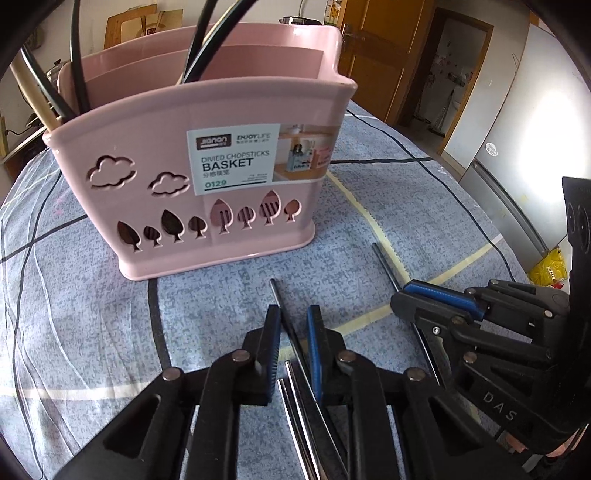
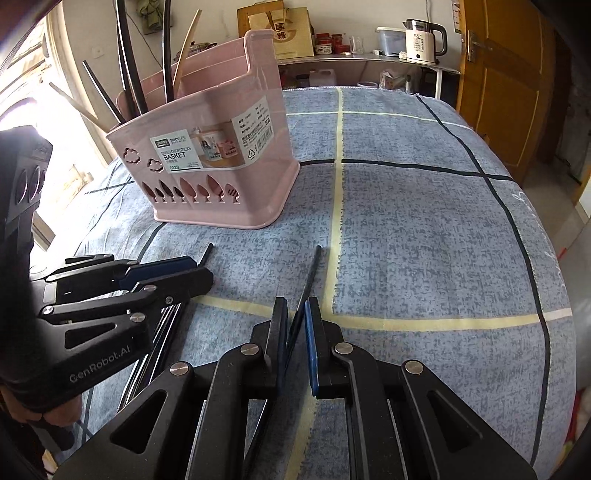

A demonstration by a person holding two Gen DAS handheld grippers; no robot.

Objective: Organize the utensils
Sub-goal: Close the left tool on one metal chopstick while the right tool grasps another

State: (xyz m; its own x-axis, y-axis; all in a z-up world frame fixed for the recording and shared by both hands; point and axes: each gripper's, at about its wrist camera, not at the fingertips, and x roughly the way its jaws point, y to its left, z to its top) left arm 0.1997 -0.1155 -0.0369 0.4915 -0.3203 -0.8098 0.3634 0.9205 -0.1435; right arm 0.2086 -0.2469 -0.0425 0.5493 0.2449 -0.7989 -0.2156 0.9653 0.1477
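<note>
A pink divided chopsticks basket [image 1: 147,147] [image 2: 221,110] stands on the blue checked cloth, with black and wooden sticks upright in its left end. My left gripper [image 1: 294,328] [image 2: 192,271] is low over the cloth in front of it. Its jaws stand close on a dark chopstick [image 1: 275,291] whose tip [image 2: 208,247] pokes out toward the basket. Silvery sticks [image 1: 295,406] run back under the fingers. My right gripper [image 2: 296,325] [image 1: 406,295], just to the right, is shut on a second dark chopstick [image 2: 314,266] [image 1: 382,260] that slants down to the cloth.
The cloth [image 2: 424,240] stretches to the right of the basket as far as the table edge. Behind it a shelf holds a white kettle [image 2: 421,40], jars and a paper bag [image 2: 284,33]. A wooden door [image 2: 509,92] is at the right. A yellow bag [image 1: 548,271] lies on the floor.
</note>
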